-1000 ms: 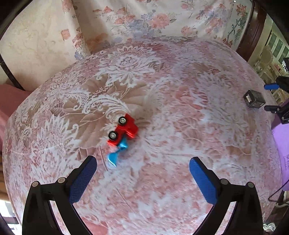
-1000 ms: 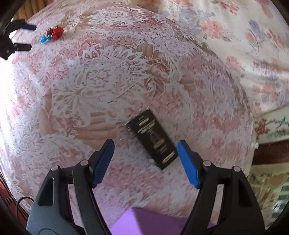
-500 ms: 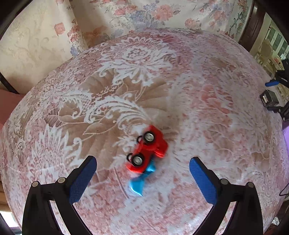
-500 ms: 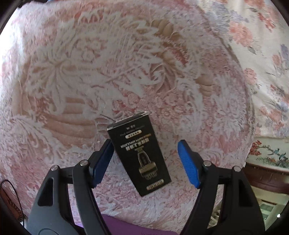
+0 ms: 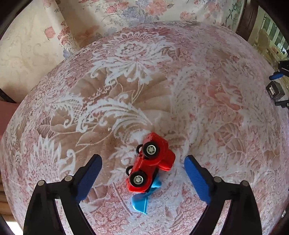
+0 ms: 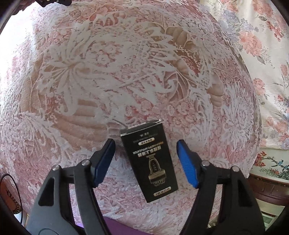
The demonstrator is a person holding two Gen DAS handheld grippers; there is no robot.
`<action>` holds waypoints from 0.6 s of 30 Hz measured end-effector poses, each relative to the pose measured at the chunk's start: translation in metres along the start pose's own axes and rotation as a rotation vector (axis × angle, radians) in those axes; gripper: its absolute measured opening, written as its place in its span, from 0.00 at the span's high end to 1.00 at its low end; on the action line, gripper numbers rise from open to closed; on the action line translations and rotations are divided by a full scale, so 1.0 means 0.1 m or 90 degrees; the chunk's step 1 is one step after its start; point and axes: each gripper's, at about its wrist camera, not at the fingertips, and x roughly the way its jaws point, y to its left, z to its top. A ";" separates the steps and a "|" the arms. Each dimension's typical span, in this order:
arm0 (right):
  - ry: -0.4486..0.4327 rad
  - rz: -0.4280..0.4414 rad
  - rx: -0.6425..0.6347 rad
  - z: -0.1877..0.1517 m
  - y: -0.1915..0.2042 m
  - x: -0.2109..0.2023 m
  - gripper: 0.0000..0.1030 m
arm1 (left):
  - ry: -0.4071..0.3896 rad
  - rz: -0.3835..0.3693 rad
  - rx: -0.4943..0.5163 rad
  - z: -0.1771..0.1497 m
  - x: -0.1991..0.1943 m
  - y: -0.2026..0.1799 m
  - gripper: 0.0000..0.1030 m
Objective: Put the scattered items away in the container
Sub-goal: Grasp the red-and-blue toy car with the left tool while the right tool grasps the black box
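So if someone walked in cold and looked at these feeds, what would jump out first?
The red toy car, tipped on its side over a blue piece, lies between the closing jaws of the left gripper, untouched. A black box lies flat between the right gripper jaws, also closing. Everything sits on a pink lace tablecloth.

Black gripper (image 5: pixel 143 163) arms, blue ribbed pads (image 5: pixel 196 178), silver screws.

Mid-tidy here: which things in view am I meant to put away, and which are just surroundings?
To put away:
- red toy car, lying on its side
- blue toy piece beside it
- black box

Just surroundings:
- lace tablecloth
- flowered sofa fabric
- purple item, possibly the container
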 end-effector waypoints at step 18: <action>0.004 0.007 0.007 -0.03 -0.02 -0.12 0.50 | -0.014 -0.002 0.044 -0.07 -0.06 -0.12 0.62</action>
